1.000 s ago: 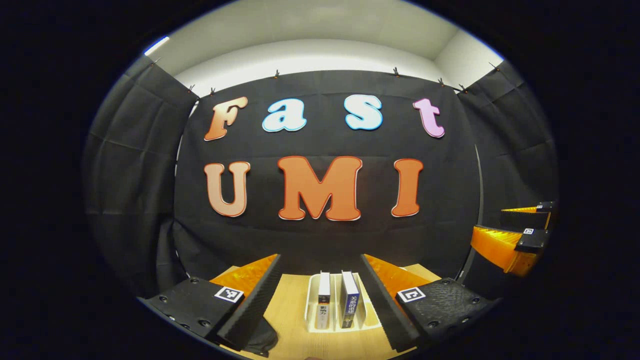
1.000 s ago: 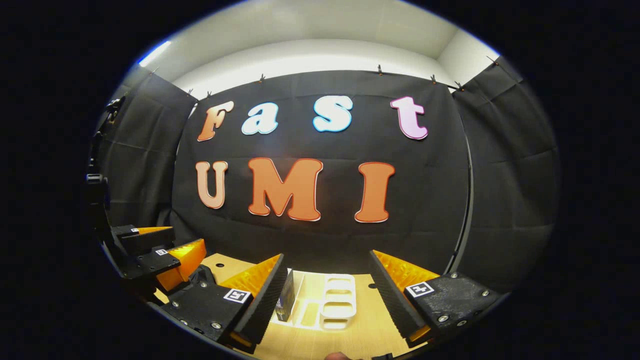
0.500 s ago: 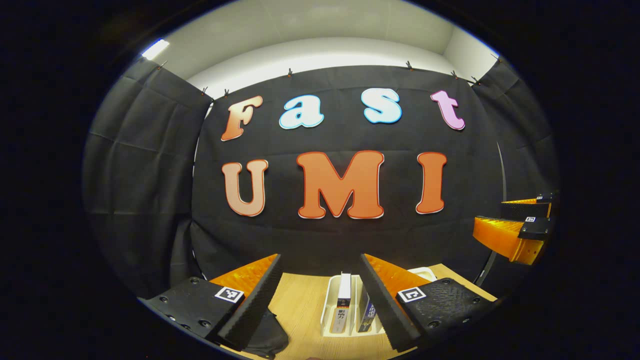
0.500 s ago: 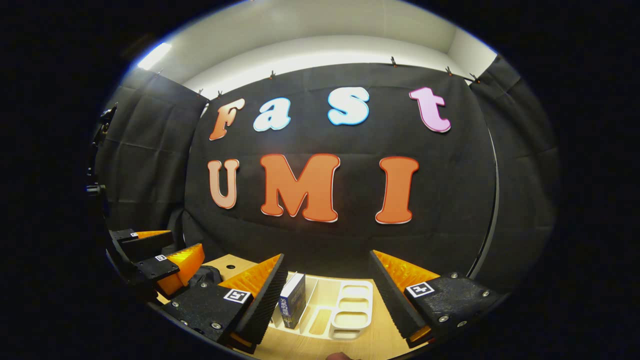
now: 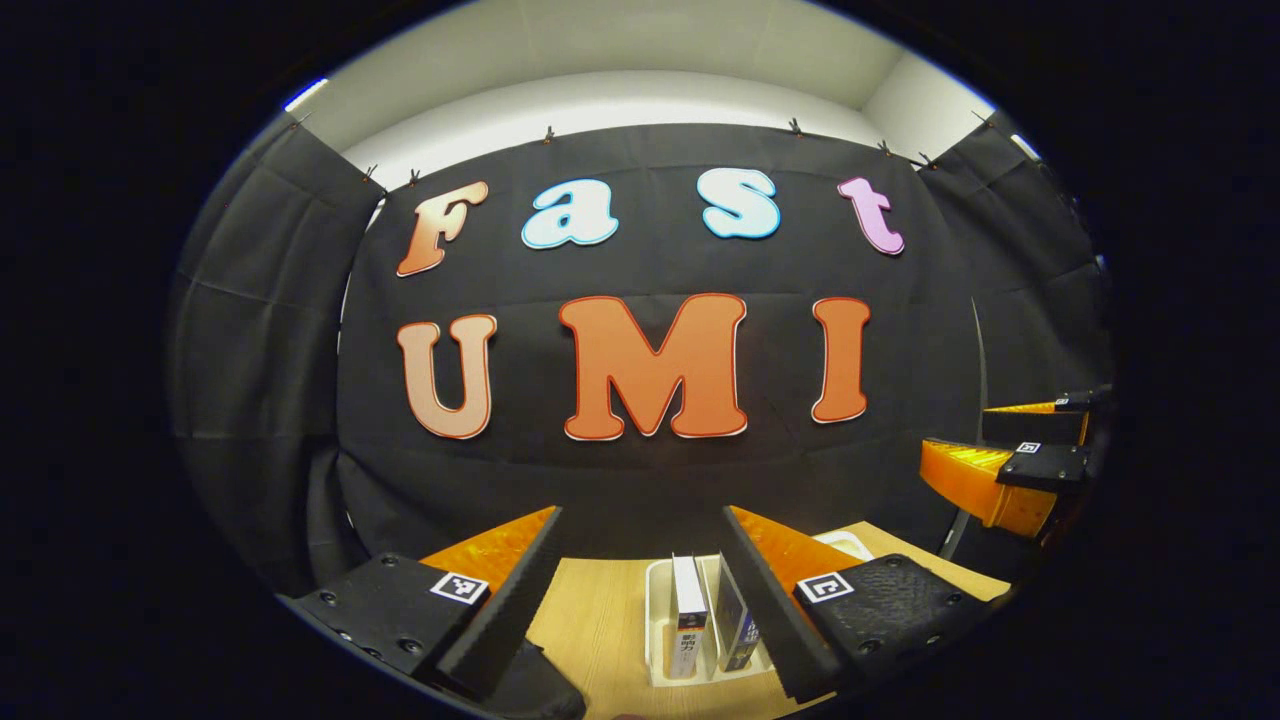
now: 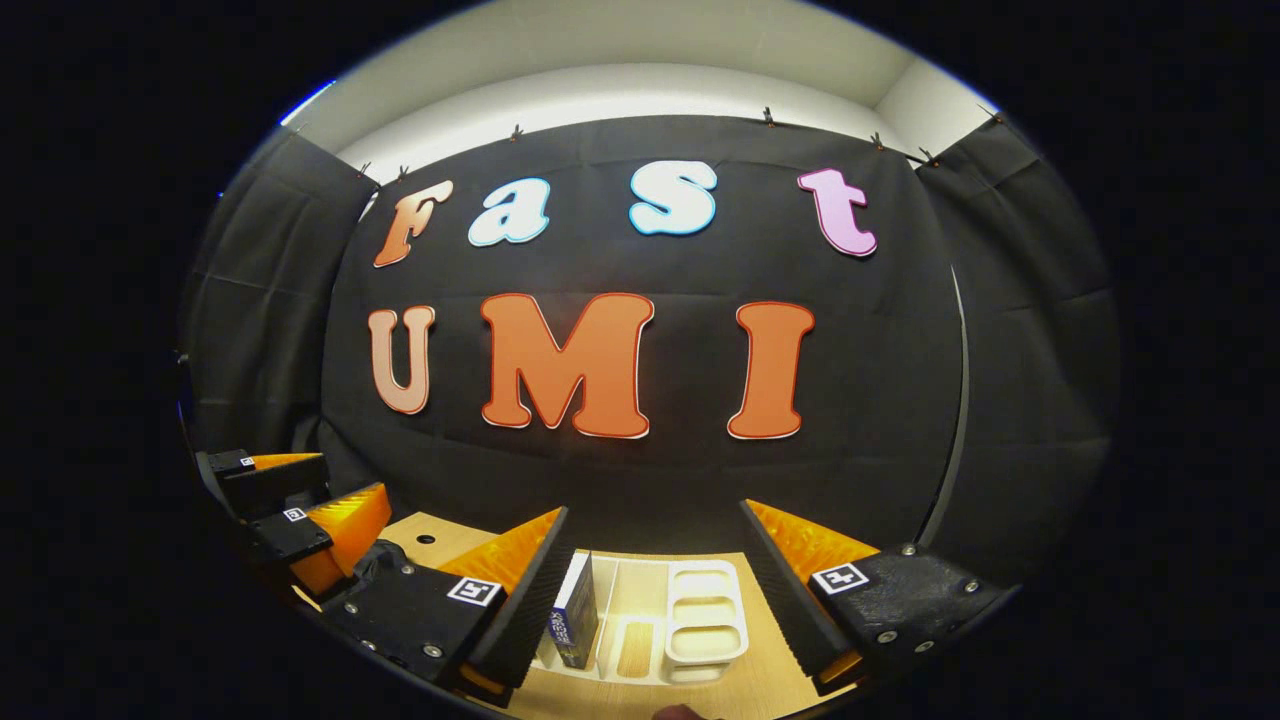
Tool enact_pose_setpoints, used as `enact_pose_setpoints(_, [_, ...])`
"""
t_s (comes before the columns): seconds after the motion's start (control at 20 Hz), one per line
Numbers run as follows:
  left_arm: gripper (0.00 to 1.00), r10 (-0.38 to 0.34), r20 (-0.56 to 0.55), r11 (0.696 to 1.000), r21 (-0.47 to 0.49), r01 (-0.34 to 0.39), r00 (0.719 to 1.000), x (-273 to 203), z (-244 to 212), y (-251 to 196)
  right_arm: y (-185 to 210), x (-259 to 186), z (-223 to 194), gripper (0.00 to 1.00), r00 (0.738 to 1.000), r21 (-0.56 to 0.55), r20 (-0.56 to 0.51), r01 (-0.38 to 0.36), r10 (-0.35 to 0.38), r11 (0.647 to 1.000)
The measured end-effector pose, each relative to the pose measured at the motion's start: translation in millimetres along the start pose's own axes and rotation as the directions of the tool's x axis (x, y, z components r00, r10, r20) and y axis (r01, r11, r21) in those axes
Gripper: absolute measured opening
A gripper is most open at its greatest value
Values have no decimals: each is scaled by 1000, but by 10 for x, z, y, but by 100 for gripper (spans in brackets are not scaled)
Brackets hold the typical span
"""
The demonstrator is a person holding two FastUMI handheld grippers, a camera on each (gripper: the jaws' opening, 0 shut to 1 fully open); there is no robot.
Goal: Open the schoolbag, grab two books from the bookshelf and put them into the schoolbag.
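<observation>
Left gripper view | left tongs point(image 5: 640, 600) spread, lined on two upright books point(image 5: 688, 615) in white bookshelf point(image 5: 655, 620) | right tongs point(image 6: 650, 605) spread, empty | schoolbag point(image 5: 535, 690) dark, low on tabletop point(image 5: 600, 625)

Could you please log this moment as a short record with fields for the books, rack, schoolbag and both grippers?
books: white-spined book and blue book, both upright in the rack
rack: white bookshelf on the wooden table
schoolbag: black fabric at the lower edge of the left gripper view, state unclear
left gripper: jaws open, holding nothing, facing the books
right gripper: jaws open, holding nothing, facing the rack
progress: neither book grasped yet
</observation>
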State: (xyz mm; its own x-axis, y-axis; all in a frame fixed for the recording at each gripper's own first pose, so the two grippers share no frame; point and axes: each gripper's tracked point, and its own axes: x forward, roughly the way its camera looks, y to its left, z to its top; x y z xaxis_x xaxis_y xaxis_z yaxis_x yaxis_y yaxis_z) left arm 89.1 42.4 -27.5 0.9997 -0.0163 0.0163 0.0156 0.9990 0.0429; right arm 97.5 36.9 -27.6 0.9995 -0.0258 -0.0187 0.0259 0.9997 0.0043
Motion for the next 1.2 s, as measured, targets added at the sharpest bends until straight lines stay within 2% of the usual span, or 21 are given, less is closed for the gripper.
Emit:
enact_pose_setpoints(0.25, [96, 10, 3, 1000, 9, -10, 1000, 47, 3, 116, 36, 4, 32, 97, 1000, -15, 8, 15, -15, 1000])
enact_pose_setpoints(0.3, [96, 10, 5, 1000, 6, -10, 1000, 35, -3, 132, 42, -6, 18, 100, 1000, -16, 6, 13, -12, 1000])
enact_pose_setpoints(0.4, [96, 17, 8, 1000, 7, -17, 1000, 13, 6, 143, 35, -22, 2, 97, 1000, -24, 5, 10, -10, 1000])
enact_pose_setpoints(0.6, [96, 35, 22, 999, 31, -36, 999, -65, 42, 174, 32, -58, -17, 97, 1000, -28, -1, -2, 2, 1000])
enact_pose_setpoints(0.65, [96, 39, 22, 999, 36, -40, 999, -74, 31, 168, 26, -63, -31, 100, 1000, -30, -3, -5, 5, 1000])
enact_pose_setpoints(0.7, [96, 43, 19, 998, 45, -44, 999, -87, 9, 178, 16, -63, -42, 97, 1000, -32, -6, -7, 7, 999])
enact_pose_setpoints(0.8, [96, 56, 15, 996, 64, -56, 998, -111, -31, 199, -1, -70, -50, 97, 1000, -33, -7, -10, 9, 999])
enact_pose_setpoints(0.9, [100, 73, 18, 993, 90, -74, 997, -139, -44, 256, -13, -56, -58, 97, 1000, -31, -9, -15, 14, 999])
enact_pose_setpoints(0.95, [96, 83, 26, 991, 106, -85, 996, -158, -66, 281, -31, -41, -73, 97, 1000, -31, -13, -17, 16, 999])
enact_pose_setpoints(1.1, [96, 96, 12, 974, 205, -96, 995, -135, -200, 290, -61, 0, -138, 97, 999, -33, -26, -21, 20, 999])
enact_pose_setpoints(1.15, [96, 98, 0, 967, 237, -95, 995, -133, -260, 307, -68, 14, -155, 100, 999, -35, -27, -18, 18, 999])
enact_pose_setpoints(1.2, [96, 104, -11, 961, 259, -97, 995, -142, -318, 336, -76, 38, -171, 97, 999, -36, -30, -18, 17, 999])
